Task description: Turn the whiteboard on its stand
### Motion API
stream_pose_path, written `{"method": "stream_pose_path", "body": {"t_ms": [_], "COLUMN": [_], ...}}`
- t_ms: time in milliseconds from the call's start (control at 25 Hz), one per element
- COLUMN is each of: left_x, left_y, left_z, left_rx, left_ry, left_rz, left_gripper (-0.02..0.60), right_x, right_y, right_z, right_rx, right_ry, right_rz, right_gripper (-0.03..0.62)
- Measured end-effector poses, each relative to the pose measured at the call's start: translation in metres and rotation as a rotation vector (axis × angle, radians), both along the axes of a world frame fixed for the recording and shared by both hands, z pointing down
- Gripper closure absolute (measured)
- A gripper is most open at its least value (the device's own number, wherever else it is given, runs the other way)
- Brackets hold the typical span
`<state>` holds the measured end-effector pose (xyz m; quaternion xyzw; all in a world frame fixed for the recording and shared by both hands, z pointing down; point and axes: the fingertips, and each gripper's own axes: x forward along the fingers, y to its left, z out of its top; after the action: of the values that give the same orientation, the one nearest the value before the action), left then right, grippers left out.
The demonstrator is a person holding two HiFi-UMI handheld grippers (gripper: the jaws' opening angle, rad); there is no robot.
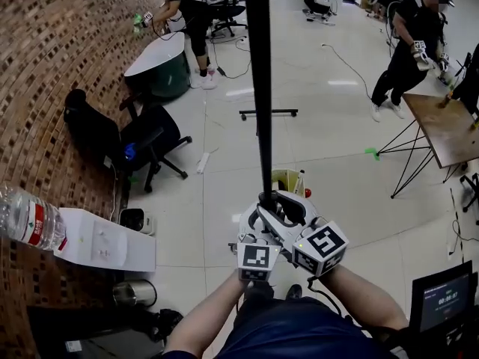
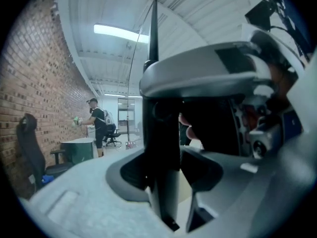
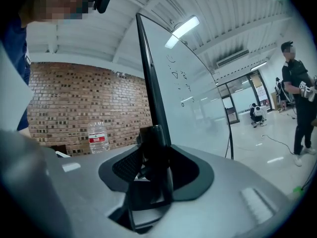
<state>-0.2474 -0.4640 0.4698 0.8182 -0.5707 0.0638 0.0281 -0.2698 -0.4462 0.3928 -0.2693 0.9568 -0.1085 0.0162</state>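
Whiteboard point(image 1: 258, 88) dead ahead of me, edge-on in the head view: a thin dark bar rising straight up from my hands, standing on the pale floor. From the right gripper view I get its white face, glossy, with a few small dark marks high up, leaning away to the right of its dark frame.

My left gripper point(image 1: 262, 214) is pinched narrow on that frame at the whiteboard's near edge. In the left gripper view the dark edge fills the space between the two pads. My right gripper point(image 1: 290, 209) sits just beside it on the same edge, jaws closed down on the frame too, so both tools have hold of the whiteboard.

Just beyond the whiteboard a black foot bar point(image 1: 268, 112) lies low on the floor. Left of the whiteboard there's a black office chair point(image 1: 150, 137), and further left the brick wall point(image 1: 45, 66). Near me on that side a water bottle point(image 1: 26, 219) lies on a white box point(image 1: 105, 241).

Far beyond the whiteboard, on the left, a person in dark clothes point(image 1: 187, 13) stands at a round table point(image 1: 161, 58) by the wall. Right of the whiteboard is a wooden table point(image 1: 445, 126) on thin black legs, with another person point(image 1: 408, 47) next to it. Close by my right arm, a small screen point(image 1: 441, 301) glows
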Motion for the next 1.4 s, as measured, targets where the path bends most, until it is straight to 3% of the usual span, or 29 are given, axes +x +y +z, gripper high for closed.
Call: {"method": "stream_pose_path", "body": {"t_ms": [160,360,600,960,1240,1400], "left_x": [0.008,0.046,0.086,0.135,0.147,0.148], "left_y": [0.016,0.031,0.048,0.097,0.142,0.167], "left_z": [0.004,0.001,0.005,0.003,0.007,0.016], "left_rx": [-0.025,-0.05,-0.017,0.042,-0.057,-0.108], "left_ry": [-0.023,-0.01,0.026,0.1,0.18,0.187], "left_rz": [-0.015,0.024,0.095,0.23,0.29,0.276], "left_gripper": [0.408,0.4,0.393,0.387,0.4,0.416], "right_x": [0.009,0.048,0.088,0.138,0.158,0.161], "right_y": [0.02,0.029,0.046,0.086,0.123,0.144], "right_z": [0.0,0.003,0.005,-0.008,-0.003,-0.005], "right_rx": [-0.014,-0.009,0.007,0.026,0.029,0.039], "right_ry": [-0.007,-0.016,0.008,-0.024,-0.01,-0.026], "right_rz": [-0.015,0.007,0.009,0.106,0.163,0.145], "right_gripper": [0.421,0.421,0.424,0.416,0.414,0.416]}}
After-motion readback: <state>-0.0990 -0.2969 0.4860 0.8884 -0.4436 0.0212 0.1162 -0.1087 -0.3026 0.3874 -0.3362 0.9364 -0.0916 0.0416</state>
